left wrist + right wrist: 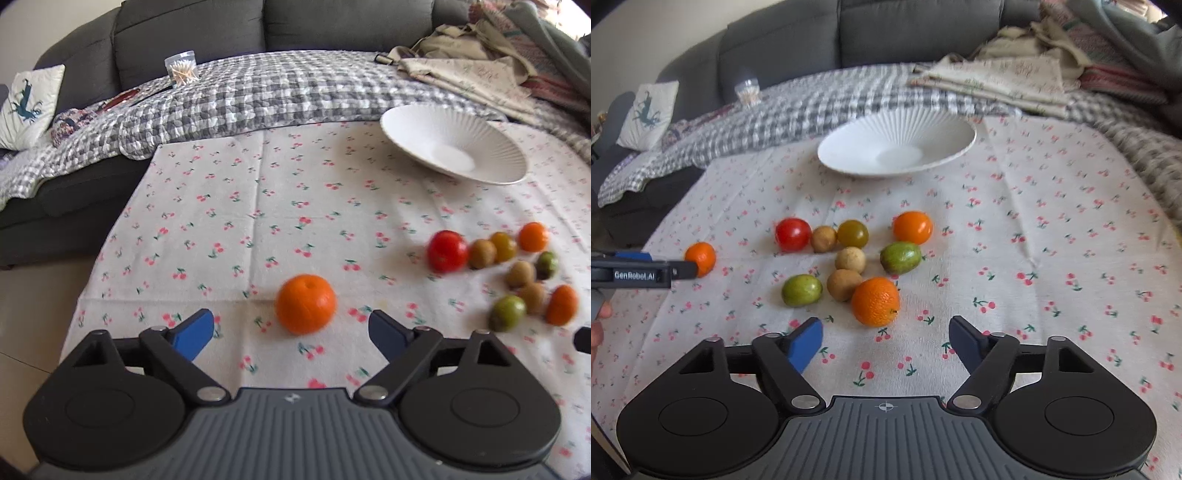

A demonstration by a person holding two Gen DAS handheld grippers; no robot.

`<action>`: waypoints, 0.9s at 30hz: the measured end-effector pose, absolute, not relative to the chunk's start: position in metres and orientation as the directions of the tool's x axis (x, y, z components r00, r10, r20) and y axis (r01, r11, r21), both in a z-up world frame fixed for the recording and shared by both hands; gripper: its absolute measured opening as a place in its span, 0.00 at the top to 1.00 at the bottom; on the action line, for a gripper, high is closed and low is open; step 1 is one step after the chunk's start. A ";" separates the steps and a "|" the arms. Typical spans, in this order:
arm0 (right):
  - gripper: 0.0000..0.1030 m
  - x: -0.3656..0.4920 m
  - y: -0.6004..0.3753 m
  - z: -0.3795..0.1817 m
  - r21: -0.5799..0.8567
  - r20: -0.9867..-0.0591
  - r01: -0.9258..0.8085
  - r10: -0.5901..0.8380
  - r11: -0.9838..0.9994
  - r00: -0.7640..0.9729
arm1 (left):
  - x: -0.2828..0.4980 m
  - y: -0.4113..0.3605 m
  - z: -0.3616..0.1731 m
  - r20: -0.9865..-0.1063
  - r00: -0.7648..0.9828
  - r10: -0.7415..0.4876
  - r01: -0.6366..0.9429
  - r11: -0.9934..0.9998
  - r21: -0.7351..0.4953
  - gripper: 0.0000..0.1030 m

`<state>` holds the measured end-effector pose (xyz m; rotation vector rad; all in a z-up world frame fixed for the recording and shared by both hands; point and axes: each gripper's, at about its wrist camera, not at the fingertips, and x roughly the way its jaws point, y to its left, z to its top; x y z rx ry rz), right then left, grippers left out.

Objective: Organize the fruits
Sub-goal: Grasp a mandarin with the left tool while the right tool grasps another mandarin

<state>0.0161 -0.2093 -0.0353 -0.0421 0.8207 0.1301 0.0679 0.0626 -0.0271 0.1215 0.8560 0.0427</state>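
Note:
A lone orange [306, 303] lies on the cherry-print cloth [258, 206], just ahead of my left gripper [291, 328], whose blue pads stand open on either side without touching it. In the right wrist view the same orange [700, 258] shows at the left gripper's tip [685, 268]. My right gripper [884, 334] is open just short of a larger orange [875, 301] at the near edge of a fruit cluster: a red tomato [793, 233], two green fruits [801, 290], brown round fruits [850, 259] and another orange [912, 227]. The white ribbed bowl [849, 147] beyond holds nothing.
A grey checked quilt [258, 96] and folded fabrics [997, 81] lie behind the cloth, against a dark sofa [184, 29]. A clear cup of sticks [181, 68] stands on the quilt. The cloth's left edge [110, 251] drops off to the floor.

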 end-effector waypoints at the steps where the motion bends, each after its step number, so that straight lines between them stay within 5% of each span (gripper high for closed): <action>1: 0.31 0.020 -0.210 -0.039 0.018 -0.741 -0.132 0.102 0.991 0.664 | 0.072 0.062 -0.030 -0.754 0.651 0.087 0.018 0.991 0.130 0.16; 6: 0.37 0.035 -0.208 -0.045 0.031 -0.752 -0.154 0.124 0.988 0.647 | 0.084 0.060 -0.038 -0.745 0.660 0.099 0.033 0.986 0.161 0.24; 8: 0.39 0.040 -0.204 -0.046 0.029 -0.754 -0.172 0.134 0.985 0.643 | 0.088 0.059 -0.042 -0.752 0.652 0.100 0.043 0.985 0.168 0.35; 10: 0.44 0.047 -0.201 -0.049 0.018 -0.761 -0.183 0.131 0.983 0.635 | 0.092 0.059 -0.046 -0.771 0.632 0.079 0.052 0.988 0.144 0.61; 12: 0.63 0.051 -0.201 -0.052 0.004 -0.768 -0.182 0.119 0.983 0.629 | 0.093 0.059 -0.047 -0.774 0.629 0.074 0.045 0.990 0.131 0.61; 14: 0.69 0.052 -0.202 -0.052 0.008 -0.768 -0.187 0.126 0.982 0.628 | 0.092 0.057 -0.046 -0.770 0.635 0.061 0.061 0.990 0.128 0.62; 27: 0.70 0.042 -0.218 -0.026 0.021 -0.717 -0.161 0.127 0.987 0.686 | 0.085 0.055 -0.021 -0.736 0.675 -0.052 0.077 0.997 0.000 0.62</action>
